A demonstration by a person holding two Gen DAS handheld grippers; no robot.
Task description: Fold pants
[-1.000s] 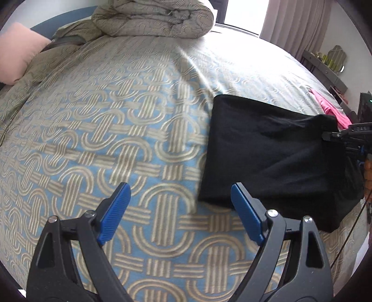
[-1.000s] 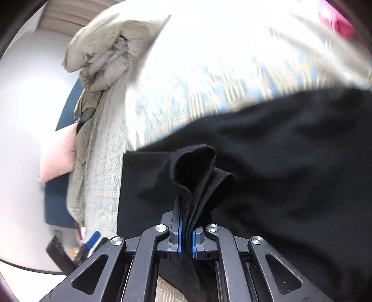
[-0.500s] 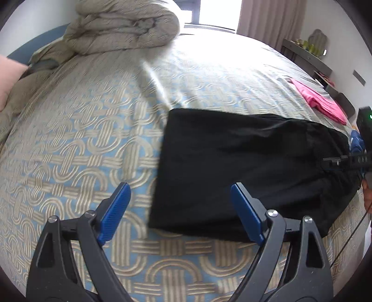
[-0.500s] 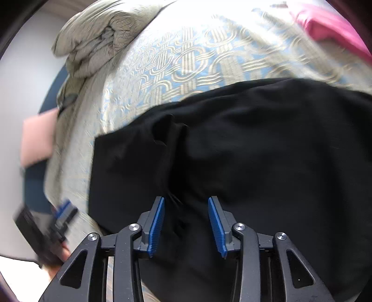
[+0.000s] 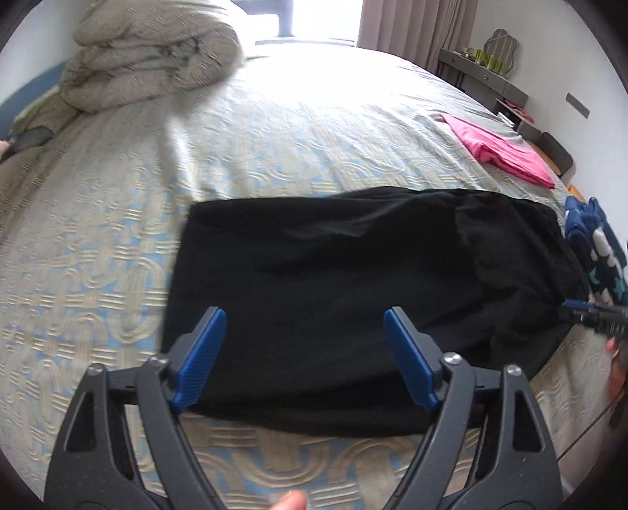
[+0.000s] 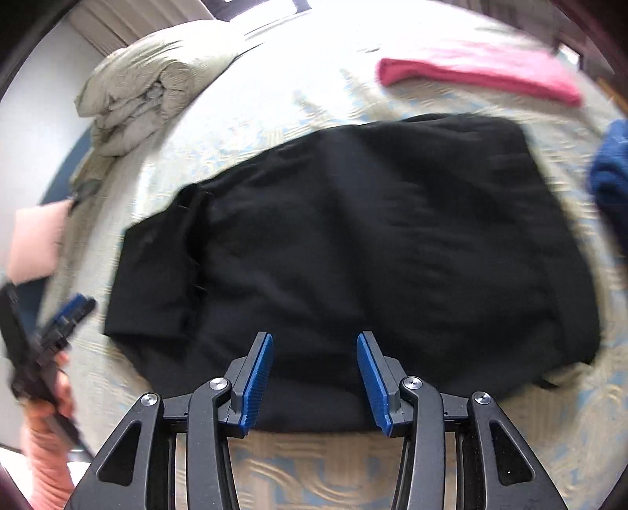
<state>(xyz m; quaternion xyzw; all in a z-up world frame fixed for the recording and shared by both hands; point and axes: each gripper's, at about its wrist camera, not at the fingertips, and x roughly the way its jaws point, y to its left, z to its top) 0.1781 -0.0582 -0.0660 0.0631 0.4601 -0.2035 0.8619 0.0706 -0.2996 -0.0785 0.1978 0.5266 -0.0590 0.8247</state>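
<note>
A bedroom: a wide bed (image 5: 117, 243) fills both views, covered with a bedspread patterned in pale blue and beige interlocking loops. At its far end a rolled beige duvet (image 5: 153, 47) sits below a bright window, with curtains (image 5: 416, 27) to one side and a grey shelf unit (image 5: 482, 74) along the wall. A folded pink garment (image 5: 506, 153) lies further along the bed, apart from the work, and a dark blue patterned cloth (image 5: 596, 251) lies at the bed's edge, just beside one end of the pants.

The black pants (image 5: 353, 282) lie flat on the bedspread, folded into a broad rectangle; in the right wrist view one end shows a narrower layer with a raw, frayed seam.

The left gripper (image 5: 300, 345) hovers over the near edge of the pants with its blue pads spread wide and nothing between them; its jaws have just been narrowing slightly. The right gripper (image 6: 314, 376) also hangs above the near edge, jaws parted to a moderate gap after just opening, empty, the fabric lying below them and not pinched. Each gripper appears at the border of the other's view, held in a hand (image 6: 51, 451). Both views are blurred.
</note>
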